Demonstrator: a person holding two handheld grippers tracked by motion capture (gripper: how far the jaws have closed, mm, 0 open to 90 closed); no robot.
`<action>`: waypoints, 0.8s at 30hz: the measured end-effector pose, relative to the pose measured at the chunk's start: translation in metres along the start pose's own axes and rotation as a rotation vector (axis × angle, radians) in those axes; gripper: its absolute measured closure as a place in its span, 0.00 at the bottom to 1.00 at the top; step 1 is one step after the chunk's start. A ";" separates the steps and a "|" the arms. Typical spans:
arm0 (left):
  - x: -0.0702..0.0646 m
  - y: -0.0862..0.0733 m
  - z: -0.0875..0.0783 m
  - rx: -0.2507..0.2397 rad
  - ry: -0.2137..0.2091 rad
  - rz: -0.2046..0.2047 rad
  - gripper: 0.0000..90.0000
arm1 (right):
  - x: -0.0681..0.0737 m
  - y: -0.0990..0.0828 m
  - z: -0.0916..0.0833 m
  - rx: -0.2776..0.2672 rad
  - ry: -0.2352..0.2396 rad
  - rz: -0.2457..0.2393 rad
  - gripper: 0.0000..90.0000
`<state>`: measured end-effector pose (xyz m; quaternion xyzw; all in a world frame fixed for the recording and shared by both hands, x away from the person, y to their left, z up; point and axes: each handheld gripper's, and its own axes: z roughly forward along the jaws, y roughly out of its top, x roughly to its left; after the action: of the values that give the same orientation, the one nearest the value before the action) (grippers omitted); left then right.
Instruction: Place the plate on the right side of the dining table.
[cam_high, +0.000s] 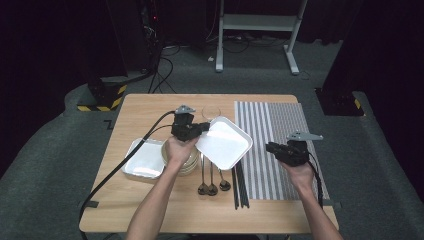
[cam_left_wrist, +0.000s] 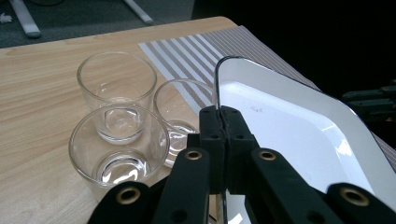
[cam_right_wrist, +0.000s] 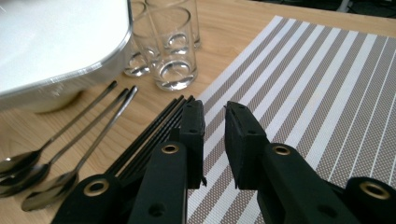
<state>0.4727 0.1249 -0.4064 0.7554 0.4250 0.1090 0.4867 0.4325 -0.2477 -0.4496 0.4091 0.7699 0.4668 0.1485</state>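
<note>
My left gripper (cam_high: 204, 128) (cam_left_wrist: 220, 114) is shut on the rim of a white square plate (cam_high: 225, 142) (cam_left_wrist: 299, 135). It holds the plate tilted above the table, over the spoons and beside the glasses. My right gripper (cam_high: 270, 147) (cam_right_wrist: 215, 116) hovers over the striped placemat (cam_high: 280, 145) (cam_right_wrist: 327, 93). Its jaws stand a narrow gap apart with nothing between them. The same plate (cam_right_wrist: 56, 37) shows at the top left of the right gripper view.
Three clear glasses (cam_left_wrist: 116, 93) (cam_right_wrist: 175, 46) stand left of the placemat. Three spoons (cam_high: 212, 180) (cam_right_wrist: 70, 144) and black chopsticks (cam_high: 240, 185) (cam_right_wrist: 149, 135) lie near the front. A stack of bowls (cam_high: 189, 164) sits under my left hand, and another white plate (cam_high: 145, 159) lies to its left.
</note>
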 end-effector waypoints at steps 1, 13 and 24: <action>0.000 0.000 0.000 0.000 0.000 0.000 0.99 | 0.000 0.000 0.000 0.000 0.000 0.000 0.86; -0.002 0.003 0.003 0.023 -0.001 0.014 0.99 | 0.008 0.025 0.005 -0.031 0.040 -0.007 0.86; -0.002 0.002 0.004 0.019 -0.013 0.012 0.99 | 0.014 0.037 0.009 -0.044 0.070 -0.014 0.86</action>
<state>0.4750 0.1203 -0.4059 0.7631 0.4185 0.1031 0.4816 0.4477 -0.2234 -0.4207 0.3837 0.7670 0.4967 0.1335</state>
